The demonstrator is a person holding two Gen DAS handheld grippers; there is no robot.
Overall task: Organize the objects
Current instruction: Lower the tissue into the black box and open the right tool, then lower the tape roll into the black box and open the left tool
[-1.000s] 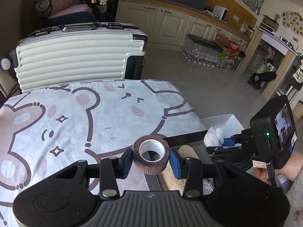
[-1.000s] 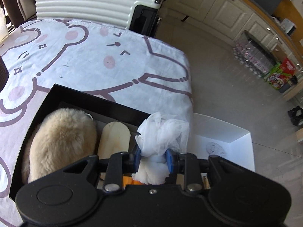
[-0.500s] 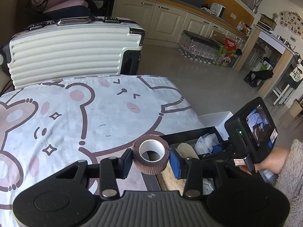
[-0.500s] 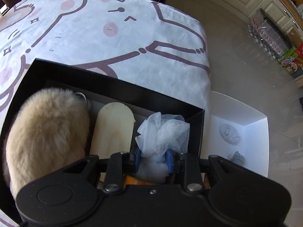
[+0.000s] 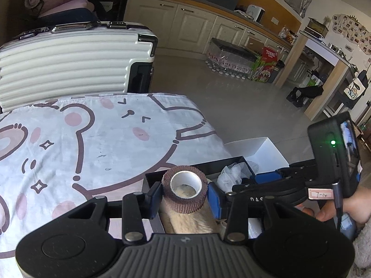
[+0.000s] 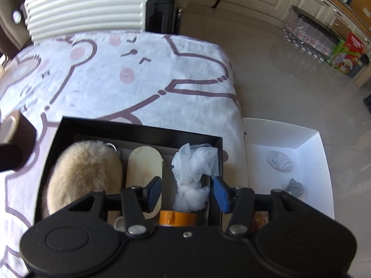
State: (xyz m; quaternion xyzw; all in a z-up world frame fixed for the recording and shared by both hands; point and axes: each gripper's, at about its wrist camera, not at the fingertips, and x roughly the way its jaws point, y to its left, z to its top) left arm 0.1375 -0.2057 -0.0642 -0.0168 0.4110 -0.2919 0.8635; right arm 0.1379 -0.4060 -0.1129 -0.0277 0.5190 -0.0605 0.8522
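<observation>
My left gripper (image 5: 184, 193) is shut on a brown bandage roll (image 5: 184, 191) with a white core, held above the left end of the black box (image 6: 139, 128). The roll also shows at the left edge of the right wrist view (image 6: 19, 133). My right gripper (image 6: 186, 191) is open above the box's right end, its blue pads either side of a white mesh bundle (image 6: 194, 173) that lies in the box. The box also holds a cream fluffy thing (image 6: 83, 173), a cream oval piece (image 6: 145, 169) and an orange tape roll (image 6: 177, 217).
The box sits at the right edge of a table covered by a bear-print cloth (image 5: 92, 139). A white open box (image 6: 289, 162) with small grey items stands on the floor to the right. A white suitcase (image 5: 69, 62) stands behind the table.
My right gripper has opened and let go of the white mesh bundle, which now lies in the black box. My left gripper has moved right over the box, holding the roll.
</observation>
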